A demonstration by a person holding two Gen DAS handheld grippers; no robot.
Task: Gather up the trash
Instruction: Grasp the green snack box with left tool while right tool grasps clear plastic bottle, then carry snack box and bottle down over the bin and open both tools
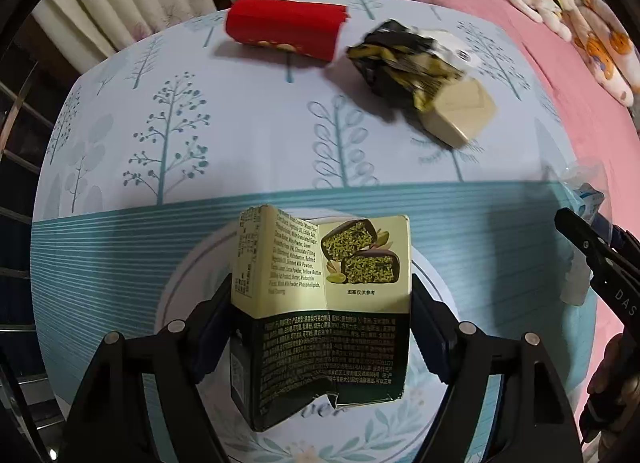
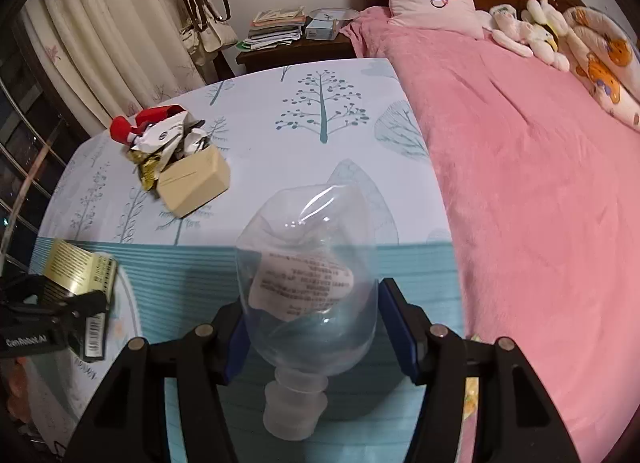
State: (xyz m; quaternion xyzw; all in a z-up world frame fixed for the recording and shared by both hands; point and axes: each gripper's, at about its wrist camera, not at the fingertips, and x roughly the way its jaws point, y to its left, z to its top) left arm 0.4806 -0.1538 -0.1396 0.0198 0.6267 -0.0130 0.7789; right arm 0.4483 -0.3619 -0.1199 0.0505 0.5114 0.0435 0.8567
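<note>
So both pieces of trash were already picked up here. The bench (image 2: 352,111) with the tree-print cloth was left with a heap of crumpled wrappers and a beige box (image 2: 188,175), plus a red packet (image 1: 286,27). The cream-and-green chocolate carton (image 1: 324,315) was clamped in the left tool (image 1: 320,327), and the crushed clear plastic bottle (image 2: 312,291) in the right tool (image 2: 312,327), both lifted over the bench. A bin wasn't seen anywhere, so one probably had to be found next.

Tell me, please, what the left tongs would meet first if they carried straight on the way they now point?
Probably the round white plate on the table: the left tongs, holding the chocolate box, point steeply down at it, though the gap is hard to judge.
</note>
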